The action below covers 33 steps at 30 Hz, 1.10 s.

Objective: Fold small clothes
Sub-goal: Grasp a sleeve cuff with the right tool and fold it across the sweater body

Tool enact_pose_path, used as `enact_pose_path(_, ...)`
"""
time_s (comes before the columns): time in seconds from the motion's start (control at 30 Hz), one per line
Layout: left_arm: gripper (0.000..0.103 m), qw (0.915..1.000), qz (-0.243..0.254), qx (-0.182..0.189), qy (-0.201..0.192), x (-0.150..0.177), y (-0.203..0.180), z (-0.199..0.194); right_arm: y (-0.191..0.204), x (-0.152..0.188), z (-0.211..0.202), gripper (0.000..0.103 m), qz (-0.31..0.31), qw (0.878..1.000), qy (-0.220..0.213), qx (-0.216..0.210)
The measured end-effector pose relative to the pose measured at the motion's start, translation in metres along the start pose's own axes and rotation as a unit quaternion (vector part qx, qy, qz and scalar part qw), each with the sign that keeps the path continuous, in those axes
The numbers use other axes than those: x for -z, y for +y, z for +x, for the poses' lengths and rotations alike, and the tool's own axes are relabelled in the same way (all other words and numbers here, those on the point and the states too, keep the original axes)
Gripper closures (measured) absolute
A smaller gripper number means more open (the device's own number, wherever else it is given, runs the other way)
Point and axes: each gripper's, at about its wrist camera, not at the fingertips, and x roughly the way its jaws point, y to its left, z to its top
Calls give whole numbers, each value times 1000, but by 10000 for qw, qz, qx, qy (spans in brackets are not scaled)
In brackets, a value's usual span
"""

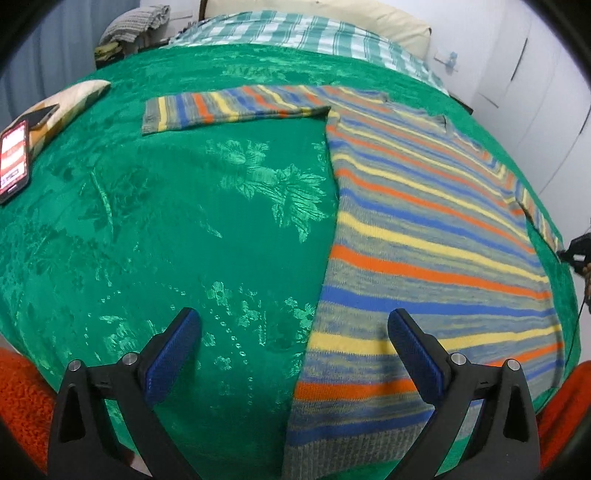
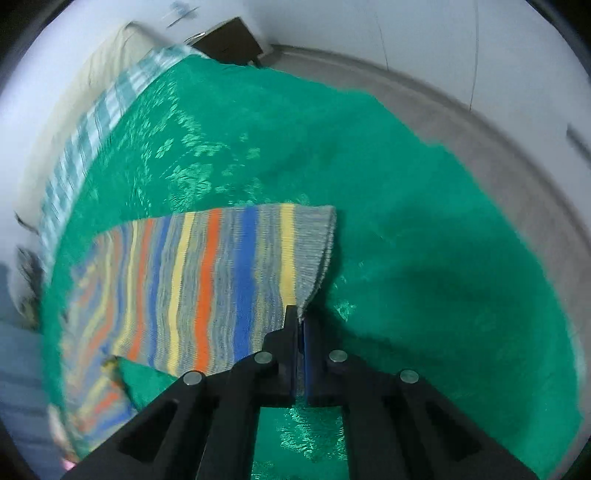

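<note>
A small striped knit sweater, grey with orange, blue and yellow bands, lies flat on a green floral bedspread. Its left sleeve stretches out to the left. My left gripper is open and empty, hovering over the sweater's lower left hem edge. My right gripper is shut on the cuff corner of the sweater's right sleeve, which is lifted slightly off the bedspread. The right gripper also shows small in the left wrist view, at the far right edge.
A phone lies on a patterned pillow at the far left. A checked green sheet and cream pillow are at the bed's head. An orange blanket borders the near edge. Floor runs along the bed's right side.
</note>
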Motion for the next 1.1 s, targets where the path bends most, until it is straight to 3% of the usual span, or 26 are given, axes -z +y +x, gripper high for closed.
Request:
enact_pose_path(0.07,1,10000,2,42,-10,0,0,-2,25,-6,-31,101,-424,9977,-476,244)
enact_pose_path(0.13,1,9999,-10,115,-27,0,0,-4,60,-12,-63,101,-945,9912,-899,204)
enact_pose_path(0.23,1,9998,-44,199,-10,-1,0,-2,132,-15,-104,101,-1586,9794,-1162,-473)
enact_pose_path(0.33,1,9997,-67,217,5,-3,0,0,212,-8,-125,101,-2134,9630,-999,-1311)
enact_pose_path(0.43,1,9997,-119,226,-52,-4,4,-3,287,13,-118,101,-2516,9456,-641,-1959)
enact_pose_path(0.53,1,9997,-123,191,-7,-4,7,-2,327,38,-99,100,-2744,9319,-155,-2368)
enact_pose_path(0.57,1,9998,-123,164,19,-3,7,-1,335,44,-88,95,-2744,9300,28,-2444)
enact_pose_path(0.6,1,9998,-126,135,34,-3,8,0,342,50,-77,78,-2723,9288,192,-2508)
enact_pose_path(0.63,1,9998,-125,126,34,-2,8,0,342,56,-72,67,-2683,9262,276,-2634)
enact_pose_path(0.67,1,9998,-118,129,28,-2,8,0,338,58,-70,46,-2597,9229,281,-2829)
enact_pose_path(0.7,1,9998,-111,136,17,-2,8,-1,334,64,-70,41,-2535,9219,254,-2917)
enact_pose_path(0.77,1,9998,-96,158,0,-3,7,-1,315,63,-67,41,-2325,9229,305,-3055)
enact_pose_path(0.9,1,9999,-44,148,34,-3,3,4,298,57,-40,41,-2168,9325,609,-2825)
enact_pose_path(1.03,1,9999,112,35,37,0,-4,6,244,85,3,41,-2094,9378,1220,-2486)
enact_pose_path(1.1,1,9997,242,-62,76,3,-7,8,216,104,24,41,-2097,9441,1416,-2112)
